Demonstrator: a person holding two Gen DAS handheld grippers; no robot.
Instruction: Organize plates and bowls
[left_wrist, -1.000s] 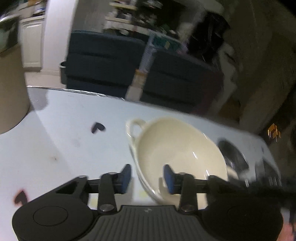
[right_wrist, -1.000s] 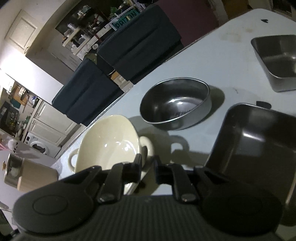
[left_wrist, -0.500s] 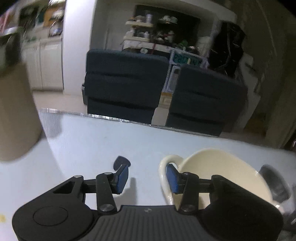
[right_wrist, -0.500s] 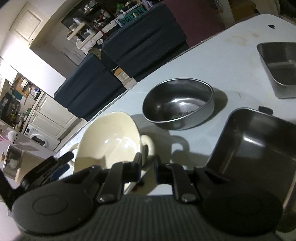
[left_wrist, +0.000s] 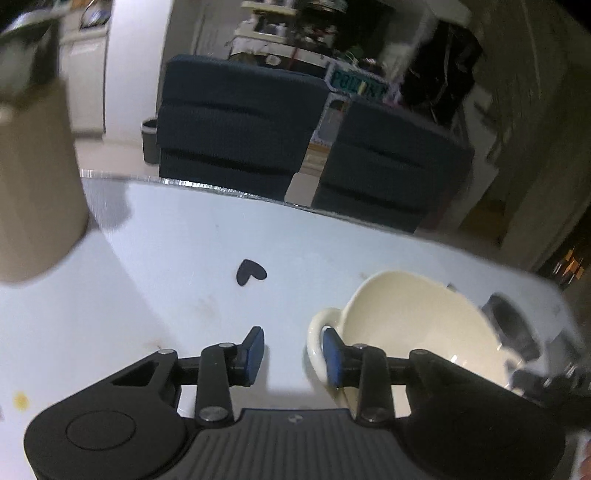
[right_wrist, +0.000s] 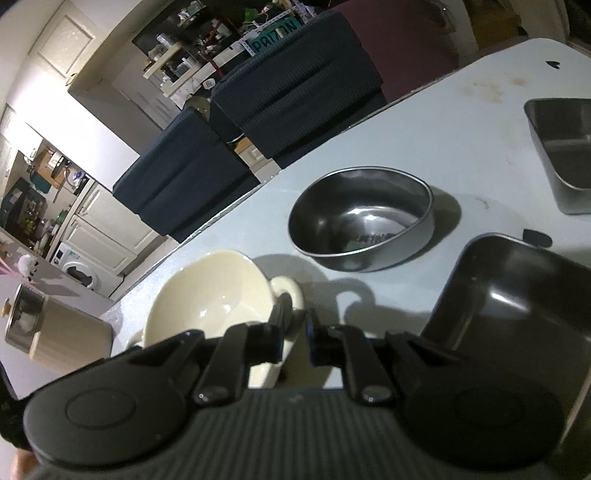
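Glossy cream ceramic bowl (left_wrist: 413, 325) with looped handles; round steel bowl (right_wrist: 360, 221) beside.

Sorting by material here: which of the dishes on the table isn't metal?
The cream bowl with loop handles, lying nearest the grippers. The round bowl and both square pans are shiny steel.

The worktop (left_wrist: 184, 258) was pale blue-white with a small black heart mark (left_wrist: 250, 271) beyond the cream bowl (left_wrist: 413, 325). Right of that bowl stood a shiny silver-grey steel bowl (right_wrist: 360, 225) and two grey steel trays (right_wrist: 517, 295). Each black claw (left_wrist: 291, 354) carried blue pads.
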